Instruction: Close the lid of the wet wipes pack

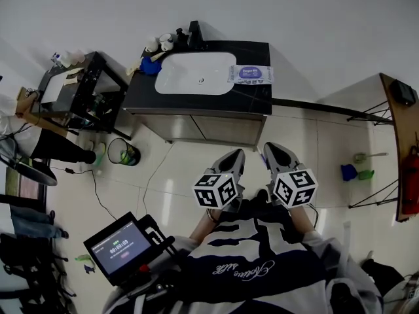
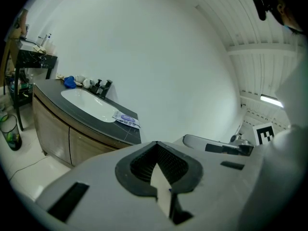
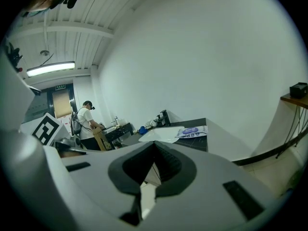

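The wet wipes pack [image 1: 251, 74] lies flat on the right end of the black counter [image 1: 255, 100], beside the white sink [image 1: 194, 72]. It is white with a purple oval label; whether its lid is up or down is too small to tell. Both grippers hang over the floor well short of the cabinet, close to the person's body. My left gripper [image 1: 237, 154] and right gripper [image 1: 268, 148] stand side by side, both shut and holding nothing. The pack [image 2: 126, 119] shows far off in the left gripper view beyond the left gripper [image 2: 156, 143], and the pack [image 3: 191, 130] likewise beyond the right gripper [image 3: 155, 143].
Bottles [image 1: 163, 43] and a blue cloth [image 1: 150, 66] sit at the counter's back left. A black shelf unit [image 1: 78, 90], a person [image 1: 46, 142] and a round bin [image 1: 122, 152] stand to the left. A wooden shelf [image 1: 399, 142] lines the right wall. A screen [image 1: 121, 246] hangs near my left.
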The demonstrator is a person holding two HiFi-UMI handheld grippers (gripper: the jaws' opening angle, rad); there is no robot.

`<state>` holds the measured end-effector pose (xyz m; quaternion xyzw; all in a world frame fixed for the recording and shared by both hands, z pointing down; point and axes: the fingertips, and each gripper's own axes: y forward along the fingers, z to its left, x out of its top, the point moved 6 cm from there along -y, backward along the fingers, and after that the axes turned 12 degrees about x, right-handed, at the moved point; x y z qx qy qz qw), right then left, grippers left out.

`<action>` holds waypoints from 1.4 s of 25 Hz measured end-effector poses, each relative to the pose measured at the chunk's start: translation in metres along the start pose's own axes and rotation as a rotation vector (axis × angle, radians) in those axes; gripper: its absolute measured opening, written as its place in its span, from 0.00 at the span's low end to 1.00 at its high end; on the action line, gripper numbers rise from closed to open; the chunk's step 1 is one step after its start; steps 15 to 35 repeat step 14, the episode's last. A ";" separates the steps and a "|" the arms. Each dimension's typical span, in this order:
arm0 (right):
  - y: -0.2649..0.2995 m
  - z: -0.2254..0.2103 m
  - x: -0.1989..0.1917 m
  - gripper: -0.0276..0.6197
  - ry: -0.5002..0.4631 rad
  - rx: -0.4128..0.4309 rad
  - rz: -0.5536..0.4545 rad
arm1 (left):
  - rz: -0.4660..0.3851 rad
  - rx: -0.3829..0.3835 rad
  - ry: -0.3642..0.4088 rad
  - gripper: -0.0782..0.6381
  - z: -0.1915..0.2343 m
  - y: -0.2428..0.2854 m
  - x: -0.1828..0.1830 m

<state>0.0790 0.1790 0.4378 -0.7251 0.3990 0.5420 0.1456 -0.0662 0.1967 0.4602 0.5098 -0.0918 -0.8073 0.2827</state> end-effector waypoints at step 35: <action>-0.008 -0.001 0.007 0.04 0.005 -0.003 0.015 | 0.035 -0.008 -0.016 0.11 -0.012 0.004 0.004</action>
